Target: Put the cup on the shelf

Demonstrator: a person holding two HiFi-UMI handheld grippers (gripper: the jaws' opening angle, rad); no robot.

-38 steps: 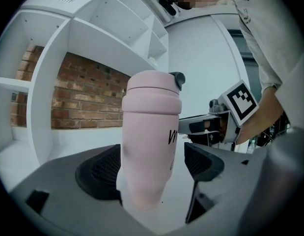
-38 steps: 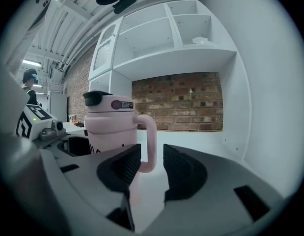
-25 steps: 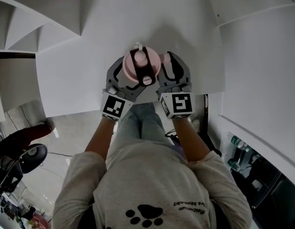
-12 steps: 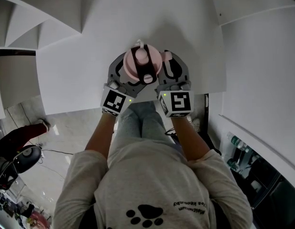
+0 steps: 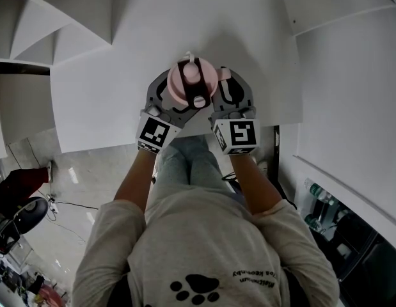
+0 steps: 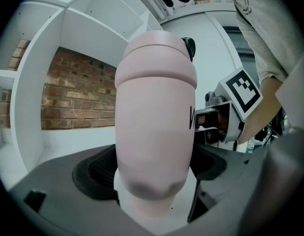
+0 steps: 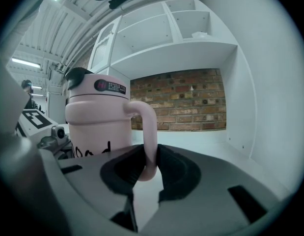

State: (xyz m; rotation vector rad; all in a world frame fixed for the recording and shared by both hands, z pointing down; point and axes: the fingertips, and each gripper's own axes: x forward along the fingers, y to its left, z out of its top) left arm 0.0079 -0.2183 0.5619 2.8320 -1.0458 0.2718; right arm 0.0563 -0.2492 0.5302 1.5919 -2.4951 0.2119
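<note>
Item 1, cup (image 5: 192, 82): pink, lidded, standing upright with its long axis vertical and the lid uppermost, over the near part of a white surface (image 5: 108, 75); whether its base rests on that surface or hangs just clear of it cannot be told. Item 2, left gripper (image 6: 152, 171): jaws closed round the lower body of the cup, 1 pad on each flank, so the body fills the gap. Item 3, right gripper (image 7: 148, 168): jaws have just been closing and now pinch the handle (image 7: 149, 136) near its lower bend, the handle standing between the 2 pads and projecting from the cup toward this gripper's side. Both grippers lie side by side and near level, equally close to the load, neither one leading. Item 4, shelf (image 7: 191, 50): white, lying straight ahead of both sets of jaws and beyond the cup; the nearest bay has a brick back wall (image 7: 186, 102), a board overhead and a side wall (image 7: 245, 102) on the right of the right gripper view. Judgement: the coming move turns on carrying the cup forward along the line of the jaws while it stays upright. The bay floor ahead looks bare, the overhead board seems to stand above the lid, and the tightest edge looks to be the right side wall
</note>
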